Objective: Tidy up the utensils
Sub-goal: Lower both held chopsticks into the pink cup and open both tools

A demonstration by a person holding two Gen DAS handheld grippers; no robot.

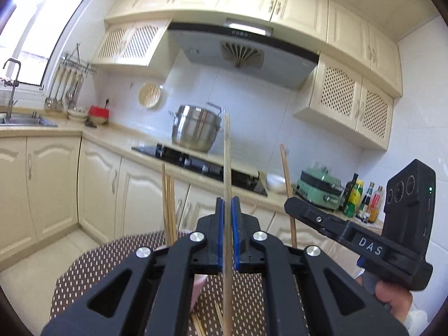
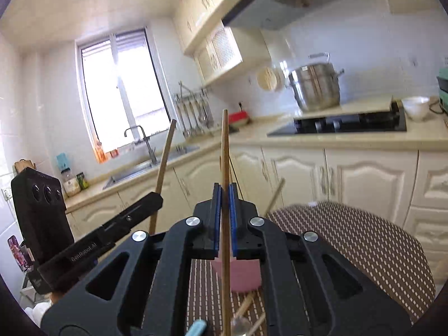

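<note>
Two pale wooden chopsticks, each upright, one [image 1: 227, 168] clamped above the pink cup [image 2: 240, 275], the other [image 2: 224, 162] likewise just over it. A bundle of chopsticks [image 1: 168, 204] stands in the cup. Loose chopsticks [image 2: 246, 305] lie flat beside the cup's base.

The pink plastic cup [image 2: 238, 275] is mostly hidden behind the black fingers [image 2: 217, 218]; the loose wooden chopsticks [image 1: 200, 326] are cut off below.

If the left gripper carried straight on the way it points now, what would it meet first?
Probably the cream lower cabinet doors under the black stovetop. The left gripper, shut on an upright wooden chopstick, points about level across open space. Depth is unclear in this fisheye view.
</note>
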